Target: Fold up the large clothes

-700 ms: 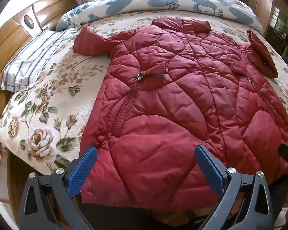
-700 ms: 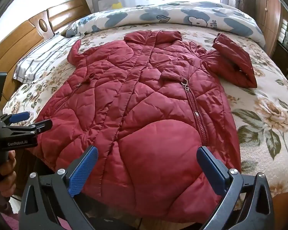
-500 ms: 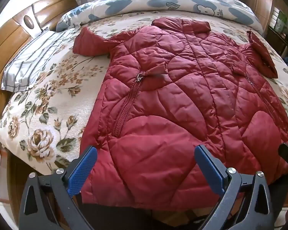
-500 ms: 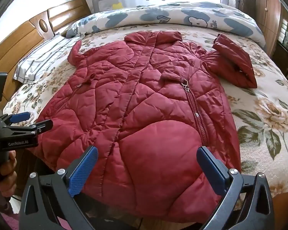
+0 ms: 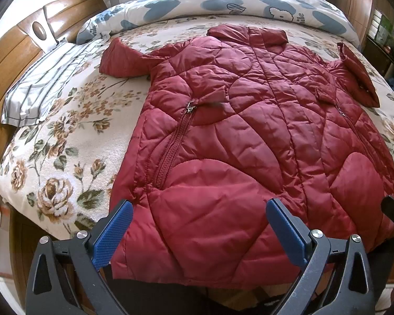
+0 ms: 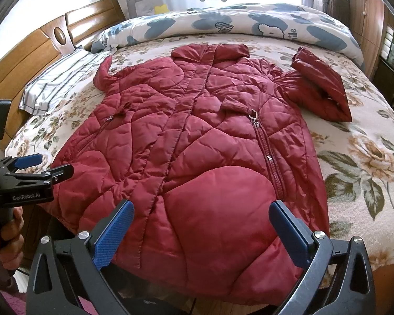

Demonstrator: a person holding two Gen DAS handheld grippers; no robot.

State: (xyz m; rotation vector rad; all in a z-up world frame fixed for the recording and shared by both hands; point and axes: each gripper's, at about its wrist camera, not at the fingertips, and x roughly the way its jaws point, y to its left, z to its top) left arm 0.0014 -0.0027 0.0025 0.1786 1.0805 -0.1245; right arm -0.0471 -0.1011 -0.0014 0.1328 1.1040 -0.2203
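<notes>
A red quilted puffer coat (image 5: pixel 249 144) lies flat and front-up on the floral bed, collar far, hem near me; it also shows in the right wrist view (image 6: pixel 197 152). Its left sleeve (image 5: pixel 123 60) sticks out short; its right sleeve (image 6: pixel 320 89) is folded beside the body. My left gripper (image 5: pixel 199 225) is open and empty above the hem's left part. My right gripper (image 6: pixel 201 225) is open and empty above the hem's right part. The left gripper also shows in the right wrist view (image 6: pixel 43 165), at the coat's left edge.
A floral bedspread (image 5: pixel 65 162) covers the bed. A striped pillow (image 5: pixel 44 84) lies at the far left by the wooden headboard (image 5: pixel 18 52). A blue-and-white duvet (image 6: pixel 223 26) is rolled along the far side. A wooden wardrobe (image 6: pixel 367 8) stands at the far right.
</notes>
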